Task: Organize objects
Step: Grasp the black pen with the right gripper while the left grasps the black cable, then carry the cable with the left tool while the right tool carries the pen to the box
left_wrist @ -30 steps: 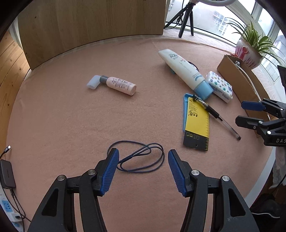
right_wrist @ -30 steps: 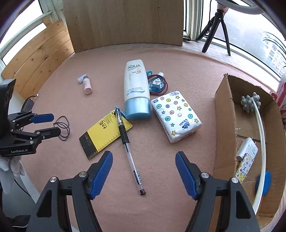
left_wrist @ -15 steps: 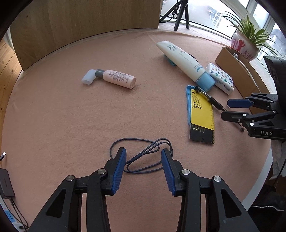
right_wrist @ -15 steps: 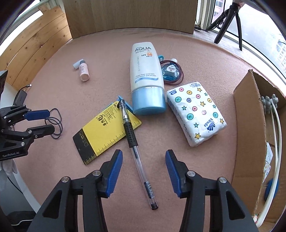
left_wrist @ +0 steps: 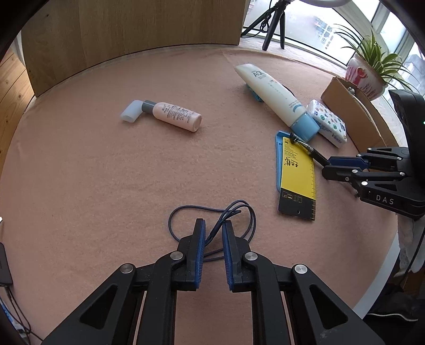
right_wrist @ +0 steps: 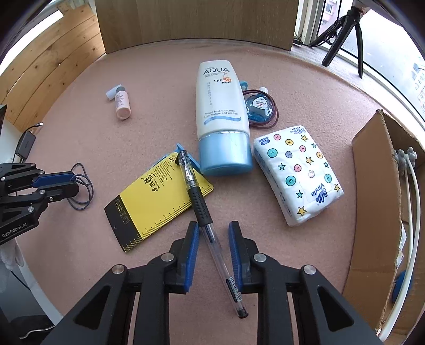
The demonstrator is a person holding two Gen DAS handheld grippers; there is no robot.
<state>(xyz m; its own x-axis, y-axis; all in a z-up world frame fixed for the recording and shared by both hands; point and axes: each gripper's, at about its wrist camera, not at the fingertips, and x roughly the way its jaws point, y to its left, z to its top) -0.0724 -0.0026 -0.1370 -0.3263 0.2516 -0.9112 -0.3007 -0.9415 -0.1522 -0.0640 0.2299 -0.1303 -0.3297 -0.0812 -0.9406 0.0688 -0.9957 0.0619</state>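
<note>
My left gripper (left_wrist: 213, 225) is down on the pink mat, its jaws nearly closed around a thin dark blue cord (left_wrist: 186, 209), with a small gap left. My right gripper (right_wrist: 212, 231) straddles a clear pen (right_wrist: 203, 212) with a black grip, its jaws narrowed close beside the barrel without touching it. The pen lies across a yellow and black ruler card (right_wrist: 156, 196). A white AQUA sunscreen tube (right_wrist: 220, 114), a tissue pack (right_wrist: 297, 172) and a small pink bottle (left_wrist: 175, 115) lie on the mat.
An open cardboard box (right_wrist: 377, 201) stands at the right, holding a white massager stick (right_wrist: 414, 201). A blue floss case with red bands (right_wrist: 260, 106) lies behind the tube. A potted plant (left_wrist: 366, 77), a tripod (left_wrist: 273, 24) and a wooden panel (left_wrist: 132, 34) stand at the back.
Both grippers have lowered and narrowed their jaws: the left around the blue cord, the right around the pen. The objects have not moved.
</note>
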